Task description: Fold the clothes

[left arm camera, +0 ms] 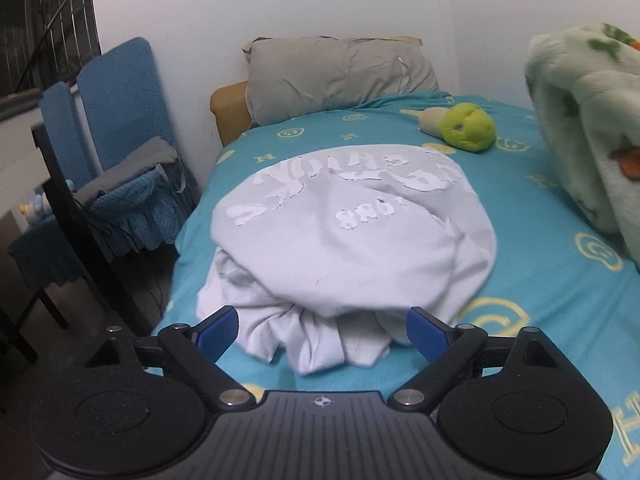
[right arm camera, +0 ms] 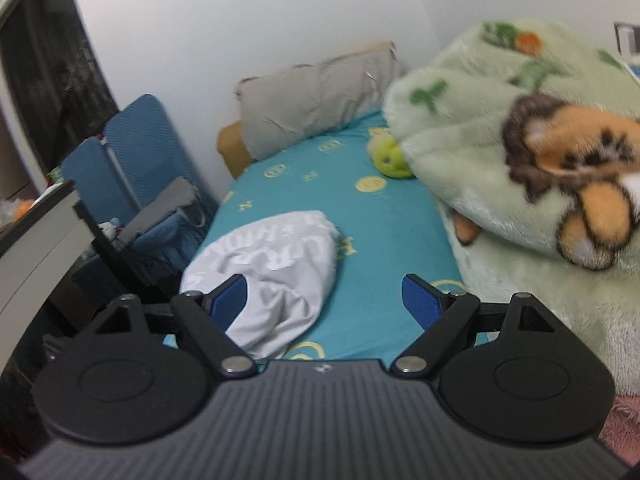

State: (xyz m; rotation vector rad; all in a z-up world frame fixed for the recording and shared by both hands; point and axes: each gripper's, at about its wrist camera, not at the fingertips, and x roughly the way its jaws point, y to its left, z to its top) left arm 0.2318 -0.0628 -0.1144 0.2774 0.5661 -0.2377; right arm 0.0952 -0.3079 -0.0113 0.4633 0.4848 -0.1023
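Observation:
A light grey T-shirt [left arm camera: 352,236] with white lettering lies bunched in a rounded heap on the teal bed sheet [left arm camera: 540,280]. Its near edge is crumpled into folds. My left gripper [left arm camera: 322,334] is open, its blue pads on either side of the crumpled near edge, just above it and holding nothing. In the right wrist view the shirt [right arm camera: 276,276] lies to the left. My right gripper [right arm camera: 324,300] is open and empty above the sheet [right arm camera: 380,240], its left pad over the shirt's near side.
A grey pillow [left arm camera: 340,76] leans at the bed's head. A green plush toy [left arm camera: 464,126] lies beyond the shirt. A bulky pale green fleece blanket [right arm camera: 520,160] fills the bed's right side. A blue-covered chair [left arm camera: 120,140] with draped cloths stands left of the bed.

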